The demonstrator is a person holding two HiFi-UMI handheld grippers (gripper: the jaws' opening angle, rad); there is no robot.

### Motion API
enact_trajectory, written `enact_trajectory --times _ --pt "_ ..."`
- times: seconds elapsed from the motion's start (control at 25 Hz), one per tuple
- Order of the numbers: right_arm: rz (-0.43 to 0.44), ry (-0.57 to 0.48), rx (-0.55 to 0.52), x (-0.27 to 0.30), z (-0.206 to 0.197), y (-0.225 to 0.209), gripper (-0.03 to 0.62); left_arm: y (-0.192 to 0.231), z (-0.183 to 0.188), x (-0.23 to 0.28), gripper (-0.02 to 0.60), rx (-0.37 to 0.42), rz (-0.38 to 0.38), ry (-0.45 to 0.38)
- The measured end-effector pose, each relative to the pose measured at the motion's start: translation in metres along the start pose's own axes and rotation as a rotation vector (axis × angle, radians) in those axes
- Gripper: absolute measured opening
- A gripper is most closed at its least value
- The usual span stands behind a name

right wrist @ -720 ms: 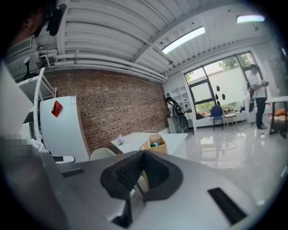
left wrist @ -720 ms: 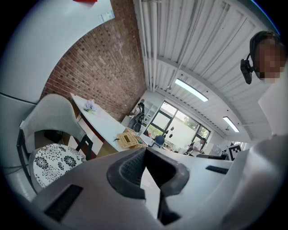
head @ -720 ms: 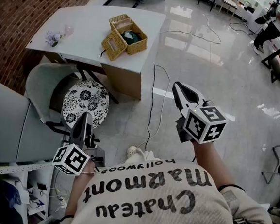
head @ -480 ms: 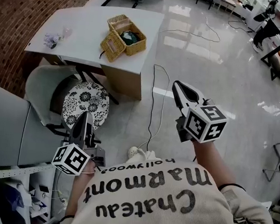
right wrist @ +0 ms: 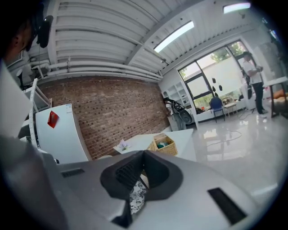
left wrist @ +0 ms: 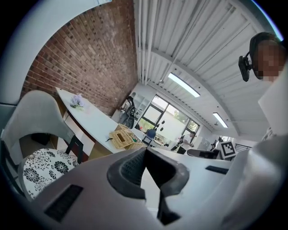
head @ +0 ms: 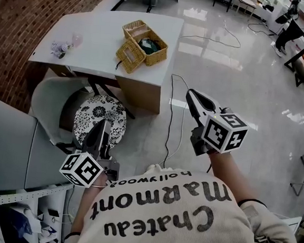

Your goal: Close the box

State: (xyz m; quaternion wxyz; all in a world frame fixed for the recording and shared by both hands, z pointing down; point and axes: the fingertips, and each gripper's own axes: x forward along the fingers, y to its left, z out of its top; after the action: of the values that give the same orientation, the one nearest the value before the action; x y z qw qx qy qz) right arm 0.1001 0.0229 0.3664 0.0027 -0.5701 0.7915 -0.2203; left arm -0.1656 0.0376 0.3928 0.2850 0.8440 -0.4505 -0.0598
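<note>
Head view: the tabletop (head: 90, 39) fills the upper left, with the box (head: 154, 43) at its right end and its lid (head: 128, 55) open. The left hand-held gripper (head: 103, 126) and right hand-held gripper (head: 191, 94) are clenched empty, well apart from it — approach stage. Next, reach the lid.

Box (head: 150, 45) on table (head: 96, 36), flowers (head: 59, 47) at table's left end, chair (head: 100, 122) before table, cable (head: 168, 126) right of chair

White table (head: 99, 34) bears an open wicker box (head: 157, 52) and flowers (head: 59, 47).
</note>
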Motion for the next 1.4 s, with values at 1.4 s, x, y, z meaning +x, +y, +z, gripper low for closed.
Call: enact_trajectory --times 1.4 --pt "0.073 0.227 0.073 0.153 -0.015 -0.025 0.003 0.066 0.004 0.098 0.002 -0.085 0.053 0.053"
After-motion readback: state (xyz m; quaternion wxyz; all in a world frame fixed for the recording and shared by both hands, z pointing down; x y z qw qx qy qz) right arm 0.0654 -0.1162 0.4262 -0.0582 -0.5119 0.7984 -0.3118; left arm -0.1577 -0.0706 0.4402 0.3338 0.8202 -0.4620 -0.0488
